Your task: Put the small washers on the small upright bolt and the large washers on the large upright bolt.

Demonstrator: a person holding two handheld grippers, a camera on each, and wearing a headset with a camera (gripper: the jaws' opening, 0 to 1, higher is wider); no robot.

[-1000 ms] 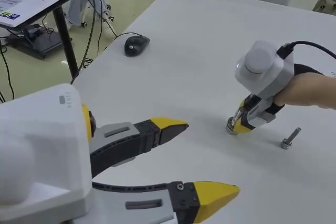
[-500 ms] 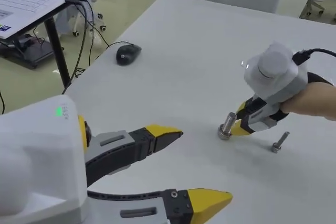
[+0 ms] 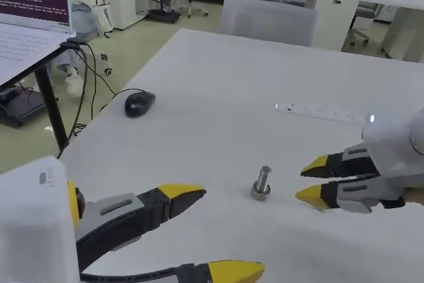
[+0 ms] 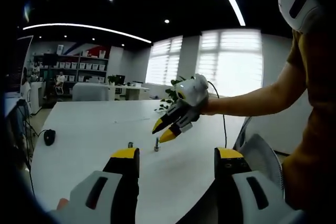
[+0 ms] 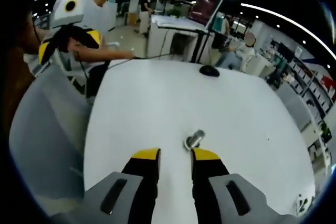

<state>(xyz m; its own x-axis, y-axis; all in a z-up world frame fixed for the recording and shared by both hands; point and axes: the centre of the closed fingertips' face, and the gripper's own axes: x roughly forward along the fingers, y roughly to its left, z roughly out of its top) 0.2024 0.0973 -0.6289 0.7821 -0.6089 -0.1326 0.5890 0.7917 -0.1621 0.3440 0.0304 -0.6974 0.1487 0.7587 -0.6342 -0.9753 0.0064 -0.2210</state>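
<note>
Bolt [image 3: 262,183] with a thick thread stands head down and thread up on the white table [image 3: 218,84], in the near middle of it. Its thread is bare, with no washer on it. The right gripper [image 3: 299,183] is just to the right of the bolt and points at it. Its jaws are a little apart, they hold nothing and they do not touch the bolt. In the right gripper view the bolt is just in front of the two yellow tips. The left gripper [image 3: 232,231] is at the near left, well apart from the bolt, with its jaws wide apart and empty.

In the left gripper view a second small thing [image 4: 130,144] stands near the bolt, but it is too small to say what it is. A black mouse [image 3: 139,102] lies at the far left of the table.

I judge that the task is at its very beginning. One bolt is ready to receive washers, and all the washers, both small and large, remain to be put on. Whether the other bolt is already upright, I cannot tell.
</note>
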